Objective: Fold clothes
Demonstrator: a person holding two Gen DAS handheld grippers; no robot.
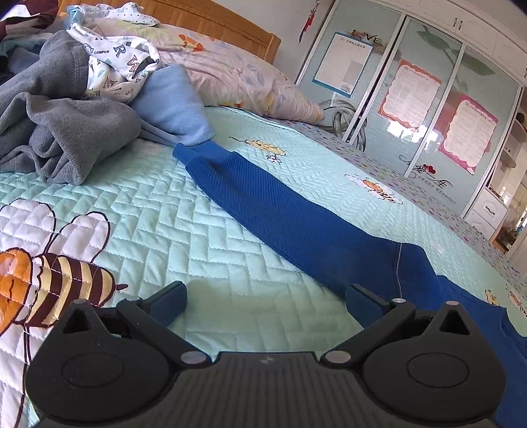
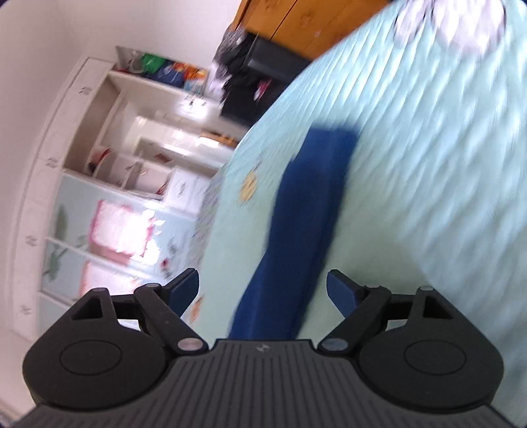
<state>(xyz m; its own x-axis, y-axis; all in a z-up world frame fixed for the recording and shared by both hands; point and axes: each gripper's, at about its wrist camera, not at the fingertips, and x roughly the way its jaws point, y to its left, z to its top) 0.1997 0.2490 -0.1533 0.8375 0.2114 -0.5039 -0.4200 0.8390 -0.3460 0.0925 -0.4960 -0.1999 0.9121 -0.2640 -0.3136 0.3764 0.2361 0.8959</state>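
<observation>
1. The left gripper (image 1: pixel 265 304) hangs low over the bed with its jaws spread as wide as they go; only bare quilt (image 1: pixel 210 230) lies between the pads, and nothing is held.
2. Its right-hand fingertip (image 1: pixel 364 304) sits at the edge of a dark blue knit garment (image 1: pixel 296 214); whether it touches the cloth cannot be told.
3. That garment lies flat on the pale green quilt, one long sleeve stretching away toward the upper left, its cuff ending just beside a light blue fleece piece (image 1: pixel 171 102).
4. Beyond the cuff sits a heap of unfolded clothes: a grey sweatshirt (image 1: pixel 59 125) and a white letter-printed garment (image 1: pixel 115 66), with a floral pillow (image 1: pixel 237 72) and the wooden headboard (image 1: pixel 224 23) behind.
5. A bee print (image 1: pixel 59 280) marks the quilt to the left of the gripper; sliding wardrobe doors (image 1: pixel 411 98) with posters stand past the bed.
6. The right gripper (image 2: pixel 263 289) is also wide open and empty, its view tilted and blurred.
7. A blue sleeve (image 2: pixel 306 214) of the same colour runs on the quilt from under its body out ahead between the fingers, untouched by the pads.
8. White shelves (image 2: pixel 125 131) stand beyond the bed edge.
</observation>
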